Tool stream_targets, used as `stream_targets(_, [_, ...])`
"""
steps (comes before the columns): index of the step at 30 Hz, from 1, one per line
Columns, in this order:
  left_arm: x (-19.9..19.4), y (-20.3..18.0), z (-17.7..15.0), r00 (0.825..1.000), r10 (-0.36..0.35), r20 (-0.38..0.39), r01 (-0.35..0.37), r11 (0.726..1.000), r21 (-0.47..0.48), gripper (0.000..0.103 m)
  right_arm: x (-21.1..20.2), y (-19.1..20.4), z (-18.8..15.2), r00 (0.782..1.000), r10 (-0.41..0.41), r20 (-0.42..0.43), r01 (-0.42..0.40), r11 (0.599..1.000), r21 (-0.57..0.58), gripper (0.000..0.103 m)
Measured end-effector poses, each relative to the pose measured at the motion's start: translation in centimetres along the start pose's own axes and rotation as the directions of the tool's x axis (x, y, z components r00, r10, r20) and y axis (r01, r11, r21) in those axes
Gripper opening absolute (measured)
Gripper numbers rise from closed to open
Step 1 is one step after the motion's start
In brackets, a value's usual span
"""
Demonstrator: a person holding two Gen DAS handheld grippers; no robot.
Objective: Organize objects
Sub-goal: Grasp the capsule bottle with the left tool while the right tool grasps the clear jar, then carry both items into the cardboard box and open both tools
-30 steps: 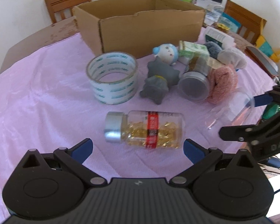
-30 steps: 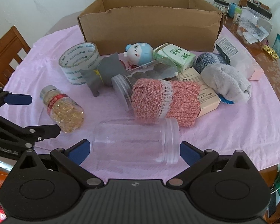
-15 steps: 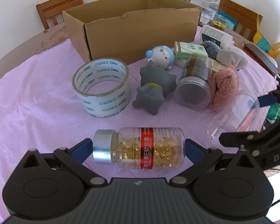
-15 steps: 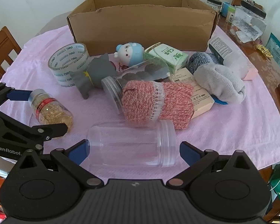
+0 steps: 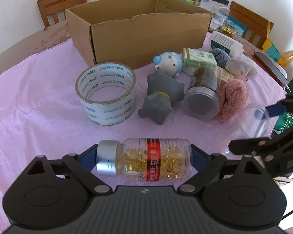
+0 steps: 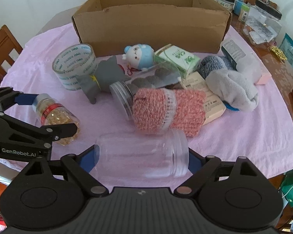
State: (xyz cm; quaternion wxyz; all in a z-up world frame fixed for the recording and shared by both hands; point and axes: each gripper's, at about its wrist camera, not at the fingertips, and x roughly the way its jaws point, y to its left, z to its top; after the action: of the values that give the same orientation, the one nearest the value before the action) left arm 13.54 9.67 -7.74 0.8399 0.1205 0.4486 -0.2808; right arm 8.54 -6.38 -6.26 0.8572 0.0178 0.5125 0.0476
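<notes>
My left gripper [image 5: 143, 157] is shut on a pill bottle [image 5: 144, 160] of yellow capsules with a silver cap and red label, held crosswise, one finger at each end. It also shows in the right wrist view [image 6: 55, 118]. My right gripper [image 6: 141, 157] is shut on an empty clear plastic jar [image 6: 142, 156], also held crosswise, low over the pink cloth. An open cardboard box [image 5: 138, 29] stands at the back of the table; it also shows in the right wrist view [image 6: 150, 22].
On the pink cloth [image 5: 39, 97] lie a tape roll [image 5: 106, 95], a grey toy [image 5: 161, 95], a blue-white figurine [image 5: 169, 63], a green carton [image 5: 198, 58], a lidded jar [image 5: 201, 99], pink knit [image 6: 168, 111] and grey socks [image 6: 231, 87]. Chairs and clutter ring the table.
Both grippers moved forward over their objects and closed: the left on the pill bottle, the right on the clear jar. Both objects now sit between the fingers.
</notes>
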Motion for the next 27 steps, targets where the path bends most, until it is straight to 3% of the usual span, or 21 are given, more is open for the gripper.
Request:
stream_targets(11, [-3.3, -0.6, 3.3, 0.999, 0.028, -0.044, -0.028, 0.999, -0.016, 0.093, -3.1, -2.6, 4.4, 0.986, 0.156, -0.062, -0.163, 0.977, -0.139, 0.093])
stream_targets(16, [-5.2, -1.2, 7.6, 0.995, 0.094, -0.016, -0.094, 0.994, -0.057, 0.093, -4.8, -4.4, 8.9, 0.978, 0.203, -0.045, -0.208, 0.943, -0.259, 0.093])
stream_targets(20, [-5.9, -1.4, 11.7, 0.988, 0.142, 0.057, -0.136, 0.986, -0.094, 0.093, -5.4, -6.1, 13.4, 0.972, 0.236, -0.004, -0.225, 0.92, -0.32, 0.093])
stream_targets(27, [-2.8, -0.2, 18.6, 0.965, 0.232, 0.118, -0.207, 0.959, -0.193, 0.093, -4.1, -8.1, 20.7, 0.957, 0.278, 0.077, -0.228, 0.893, -0.389, 0.093])
